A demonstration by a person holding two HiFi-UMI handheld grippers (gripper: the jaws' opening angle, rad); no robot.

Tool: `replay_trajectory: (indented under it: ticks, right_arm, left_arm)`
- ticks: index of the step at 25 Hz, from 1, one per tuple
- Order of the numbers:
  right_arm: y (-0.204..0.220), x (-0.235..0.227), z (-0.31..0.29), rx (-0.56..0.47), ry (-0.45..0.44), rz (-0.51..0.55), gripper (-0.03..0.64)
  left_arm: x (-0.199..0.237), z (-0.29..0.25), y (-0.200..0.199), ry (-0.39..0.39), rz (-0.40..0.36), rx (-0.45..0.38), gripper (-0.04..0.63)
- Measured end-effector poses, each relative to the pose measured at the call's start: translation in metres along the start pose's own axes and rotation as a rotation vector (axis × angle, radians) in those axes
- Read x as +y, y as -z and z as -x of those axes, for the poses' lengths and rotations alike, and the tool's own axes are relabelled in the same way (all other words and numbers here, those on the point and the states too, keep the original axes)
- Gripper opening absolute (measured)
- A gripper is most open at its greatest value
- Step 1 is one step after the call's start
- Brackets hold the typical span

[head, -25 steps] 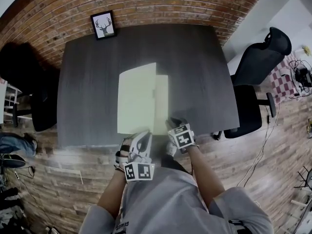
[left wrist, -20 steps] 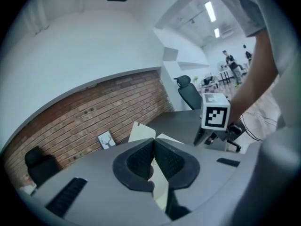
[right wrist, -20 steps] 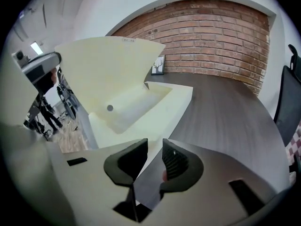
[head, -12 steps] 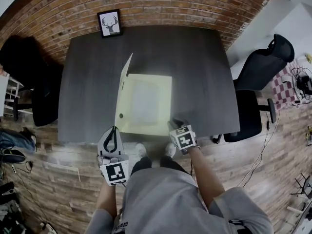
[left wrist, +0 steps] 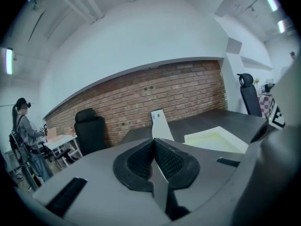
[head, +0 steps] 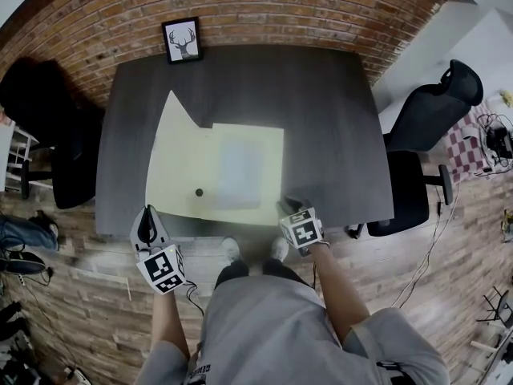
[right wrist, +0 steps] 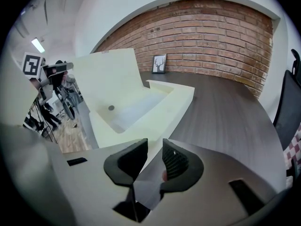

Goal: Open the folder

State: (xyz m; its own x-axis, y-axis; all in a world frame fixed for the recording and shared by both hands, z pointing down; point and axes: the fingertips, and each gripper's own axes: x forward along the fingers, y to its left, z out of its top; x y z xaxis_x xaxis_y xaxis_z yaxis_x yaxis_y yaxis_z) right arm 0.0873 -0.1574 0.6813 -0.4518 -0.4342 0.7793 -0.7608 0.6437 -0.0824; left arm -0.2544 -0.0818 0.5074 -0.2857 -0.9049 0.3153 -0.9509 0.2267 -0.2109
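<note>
The pale yellow folder [head: 240, 171] lies open on the dark table [head: 321, 103]. Its cover [head: 172, 163] is spread flat to the left, and a small round snap [head: 199, 192] shows on the inside. My left gripper [head: 147, 217] hovers off the table's near left edge, shut and empty, apart from the cover; in the left gripper view its jaws [left wrist: 154, 155] meet with nothing between them. My right gripper [head: 288, 207] sits at the folder's near right corner. In the right gripper view that corner [right wrist: 155, 121] runs between the jaws [right wrist: 154, 149], which are shut on it.
A framed deer picture [head: 182, 40] stands at the table's far left by the brick wall. One black office chair [head: 429, 127] stands to the right of the table and another [head: 40, 127] to its left. A person [left wrist: 21, 126] stands far off in the left gripper view.
The cover swung up from shut, stood upright, and now lies flat open to the left. My left gripper let it go and moved left off the table's edge. The right gripper stayed put.
</note>
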Motion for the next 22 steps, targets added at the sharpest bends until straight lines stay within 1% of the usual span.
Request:
replay_trajectory:
  ticks: [3, 7, 10, 13, 19, 22]
  right_arm:
    - [0.0, -0.001, 0.0, 0.005, 0.005, 0.005, 0.077]
    - [0.001, -0.002, -0.001, 0.009, 0.009, 0.01, 0.077]
    - [0.0, -0.001, 0.0, 0.012, 0.011, 0.013, 0.078]
    - [0.0, -0.001, 0.001, 0.022, 0.015, 0.013, 0.077]
    - [0.0, -0.004, 0.002, 0.041, 0.018, 0.03, 0.078]
    - [-0.002, -0.005, 0.001, 0.048, 0.024, 0.038, 0.078]
  left_arm:
    - [0.023, -0.009, 0.018, -0.06, 0.008, 0.058, 0.005]
    - [0.044, -0.021, 0.041, -0.112, 0.008, 0.127, 0.005]
    - [0.059, -0.029, 0.064, -0.142, 0.017, 0.21, 0.005]
    - [0.069, -0.032, 0.085, -0.159, 0.02, 0.29, 0.011]
    - [0.071, -0.023, 0.102, -0.17, 0.032, 0.353, 0.009]
    - [0.074, -0.016, 0.109, -0.176, 0.059, 0.387, 0.009]
